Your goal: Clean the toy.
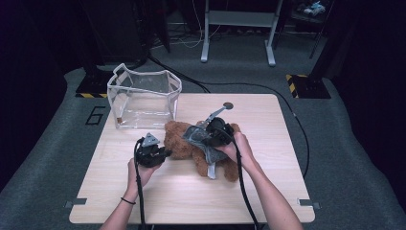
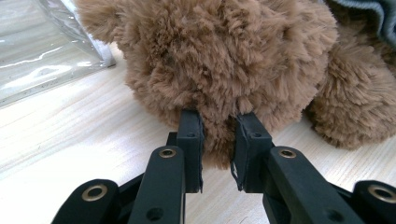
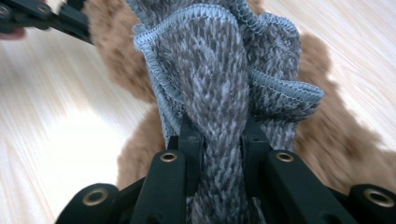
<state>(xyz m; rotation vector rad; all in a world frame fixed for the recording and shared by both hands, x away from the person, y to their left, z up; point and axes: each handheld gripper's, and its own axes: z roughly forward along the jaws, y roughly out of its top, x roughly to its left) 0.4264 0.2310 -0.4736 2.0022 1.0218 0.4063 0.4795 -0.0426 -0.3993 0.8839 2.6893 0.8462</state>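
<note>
A brown plush teddy bear (image 1: pixel 184 143) lies on its side near the middle of a pale wooden table (image 1: pixel 268 191), with a grey knitted garment (image 1: pixel 203 143) bunched over its body. The left gripper (image 1: pixel 160 154), just beside the bear on the near-left side, has its jaws nipped onto a tuft of fur (image 2: pixel 219 135) at the toy's edge, the pile squeezed between the two pads. The right gripper (image 1: pixel 215 139), above the bear's far side, is clamped on a rolled fold of the grey knit (image 3: pixel 219 154), which bulges out between its jaws. Just beyond the bear's left end stands a clear plastic pouch (image 1: pixel 143 98), its mouth open upward.

Both things look light and limp: the bear should squash and sag under any grip, and fur alone may pull loose, so a bite deeper into a limb or the body would likely hold better. The knit seems stretchy and non-slippery, and is probably best taken at its stitched hem (image 3: pixel 163 79), where the fabric is doubled.
</note>
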